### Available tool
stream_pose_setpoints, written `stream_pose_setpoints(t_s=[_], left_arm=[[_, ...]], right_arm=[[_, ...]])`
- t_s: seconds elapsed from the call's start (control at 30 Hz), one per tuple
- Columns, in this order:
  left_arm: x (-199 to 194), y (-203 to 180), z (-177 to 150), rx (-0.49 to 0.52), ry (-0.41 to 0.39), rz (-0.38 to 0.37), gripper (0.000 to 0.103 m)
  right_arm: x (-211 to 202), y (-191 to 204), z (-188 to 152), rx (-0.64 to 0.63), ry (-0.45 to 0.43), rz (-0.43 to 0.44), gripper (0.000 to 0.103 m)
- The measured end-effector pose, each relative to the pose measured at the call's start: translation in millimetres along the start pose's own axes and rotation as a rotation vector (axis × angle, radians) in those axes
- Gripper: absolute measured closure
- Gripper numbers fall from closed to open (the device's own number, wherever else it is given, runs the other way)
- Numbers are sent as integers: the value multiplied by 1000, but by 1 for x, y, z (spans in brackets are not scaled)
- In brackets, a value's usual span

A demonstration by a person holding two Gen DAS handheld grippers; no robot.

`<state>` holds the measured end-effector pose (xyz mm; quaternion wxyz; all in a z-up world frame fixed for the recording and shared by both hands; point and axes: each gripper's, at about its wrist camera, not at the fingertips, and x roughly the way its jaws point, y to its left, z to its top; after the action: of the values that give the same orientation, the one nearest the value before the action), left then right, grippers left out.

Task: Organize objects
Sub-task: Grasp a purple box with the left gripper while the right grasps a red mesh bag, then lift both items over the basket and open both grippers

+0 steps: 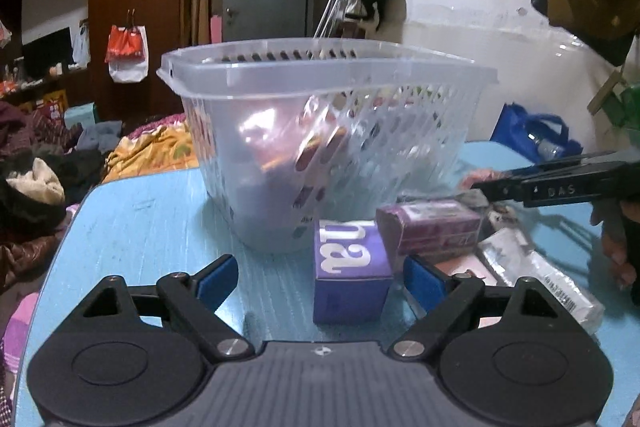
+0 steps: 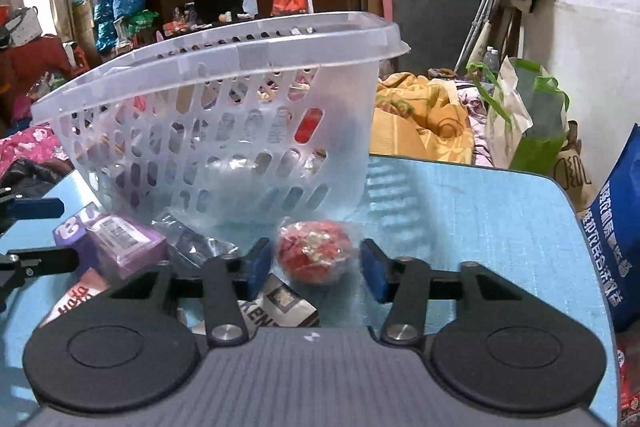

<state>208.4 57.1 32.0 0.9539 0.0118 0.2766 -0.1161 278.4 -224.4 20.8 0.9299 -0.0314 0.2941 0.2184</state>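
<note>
A clear plastic basket (image 1: 320,67) stands on the blue table (image 1: 140,219) and holds some packets; it also shows in the right wrist view (image 2: 224,51). My left gripper (image 1: 316,281) is open, its pads on either side of a purple box (image 1: 350,271) that stands upright in front of the basket. A pink-purple box (image 1: 430,229) lies just behind it. My right gripper (image 2: 316,271) is open around a red wrapped ball (image 2: 314,257), apart from it. The right gripper also shows at the right of the left wrist view (image 1: 560,183).
A clear wrapped packet (image 1: 536,279) and a pink card lie right of the purple box. A black-and-white packet (image 2: 280,307) lies under my right gripper. A blue bag (image 2: 616,227) stands at the table's right edge. Bedding and clothes surround the table.
</note>
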Motion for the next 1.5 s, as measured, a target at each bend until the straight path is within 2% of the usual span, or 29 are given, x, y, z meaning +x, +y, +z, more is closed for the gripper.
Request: stream_pose_setpoints(t_s=[0.07,0.13,0.2,0.23,0.47,0.67,1.07,1.2,1.3,1.4,1.5], left_arm=[[-1,-2,0,6,-10,15,13],[2,-7,1,28,2,38,23],[5,-12,1,55,17,36,59],[4,-10,1,50,12,18,61],[-23,6,-6,-37,-143,-24,61],[-42,5,-9,-27,-264,-46,61],[-45,6,-12,-29,-303,-58,61],[-53,5,-16,-19,-343,-68,61],[-61,4,-15,-20,-365,-102,61],[-76,3,-5,-49,-401,-157,61],[-89,-4,20,-28,-435,-154,61]], right_arm=[[-5,1,-4,3,-33,-21,54],[-13,0,-6,14,-78,-14,54],[-23,-2,-8,31,-129,0,54],[-26,-2,-9,36,-148,5,54],[-37,-3,-12,58,-193,17,53],[-39,-2,-13,52,-223,11,53],[-44,3,-16,34,-259,11,54],[-53,4,-18,41,-297,26,54],[-66,6,-21,45,-341,36,54],[-82,13,-22,33,-370,27,54],[-97,23,-8,11,-401,40,54]])
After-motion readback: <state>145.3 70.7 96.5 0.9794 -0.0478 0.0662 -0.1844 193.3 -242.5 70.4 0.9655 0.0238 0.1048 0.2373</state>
